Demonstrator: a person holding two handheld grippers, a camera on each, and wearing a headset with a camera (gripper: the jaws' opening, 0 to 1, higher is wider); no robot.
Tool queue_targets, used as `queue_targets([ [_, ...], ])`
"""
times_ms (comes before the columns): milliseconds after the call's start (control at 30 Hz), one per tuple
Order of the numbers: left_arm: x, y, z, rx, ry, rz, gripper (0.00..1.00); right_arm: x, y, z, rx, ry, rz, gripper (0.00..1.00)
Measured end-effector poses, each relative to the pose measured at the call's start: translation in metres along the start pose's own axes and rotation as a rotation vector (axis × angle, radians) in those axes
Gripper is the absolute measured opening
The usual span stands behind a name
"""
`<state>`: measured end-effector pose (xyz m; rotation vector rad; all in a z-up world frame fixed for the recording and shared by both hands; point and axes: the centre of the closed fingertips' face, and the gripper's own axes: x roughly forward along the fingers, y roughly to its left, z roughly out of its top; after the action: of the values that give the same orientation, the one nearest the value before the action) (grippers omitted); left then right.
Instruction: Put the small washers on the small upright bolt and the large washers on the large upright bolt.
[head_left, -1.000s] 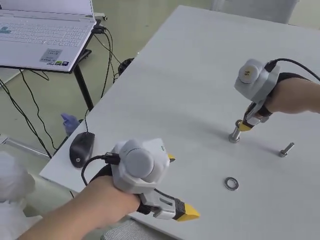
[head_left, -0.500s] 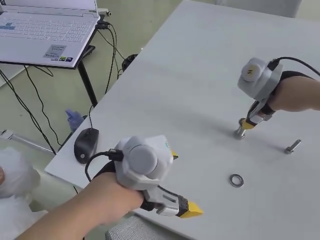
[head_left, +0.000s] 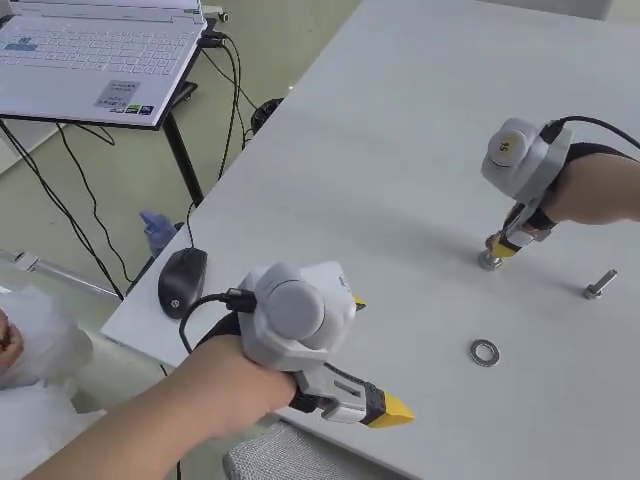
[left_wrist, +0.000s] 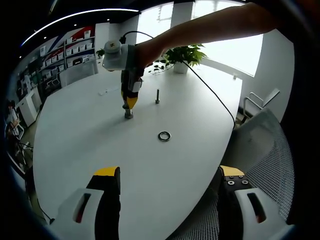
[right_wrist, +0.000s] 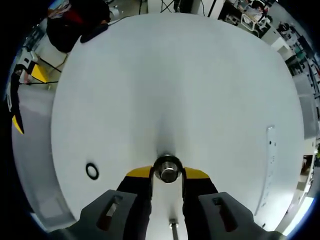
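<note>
Lower than a second ago, the right gripper (head_left: 500, 246) has sunk over the large bolt (head_left: 489, 262), so less of the shaft shows under its yellow tips. The washer (head_left: 485, 352), the small bolt (head_left: 600, 285) and the left gripper (left_wrist: 168, 172) keep their places relative to that bolt. The large bolt stands upright on the white table (head_left: 400, 150). In the right gripper view its top sits between the right jaws, which are only narrowly apart, one on each side. A metal ring around the bolt's end fills the gap; I cannot tell whether it is a washer or the bolt's own head, nor whether the jaws press on it. The small bolt stands upright, apart from the large bolt, to its right in the head view. The washer lies flat, nearer the person than the large bolt and apart from it. Nearer still, the left gripper hovers by the table's edge, jaws wide open and empty. Far left of the large bolt sit a mouse (head_left: 182, 282) and a laptop (head_left: 90, 50).
</note>
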<state>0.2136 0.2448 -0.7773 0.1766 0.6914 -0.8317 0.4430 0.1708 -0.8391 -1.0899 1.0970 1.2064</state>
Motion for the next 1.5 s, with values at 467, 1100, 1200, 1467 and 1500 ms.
queue_targets([
  [467, 0.000, -0.003, -0.002, -0.001, 0.007, -0.011, 0.79, 0.014, 0.002, -0.002, 0.020, 0.000, 0.006, 0.22],
  [1100, 0.001, -0.002, -0.003, -0.001, 0.012, -0.016, 0.78, 0.022, -0.005, -0.004, 0.032, 0.001, 0.011, 0.23],
  [1200, 0.002, -0.001, -0.002, 0.001, 0.011, -0.016, 0.78, 0.021, -0.002, -0.004, 0.034, -0.002, 0.011, 0.23],
  [1467, 0.000, -0.001, 0.000, 0.003, 0.010, -0.015, 0.78, 0.013, 0.000, 0.001, 0.012, -0.033, -0.006, 0.27],
  [1500, 0.000, -0.001, 0.000, 0.005, 0.010, -0.015, 0.78, 0.012, -0.001, 0.002, 0.010, -0.042, -0.010, 0.29],
])
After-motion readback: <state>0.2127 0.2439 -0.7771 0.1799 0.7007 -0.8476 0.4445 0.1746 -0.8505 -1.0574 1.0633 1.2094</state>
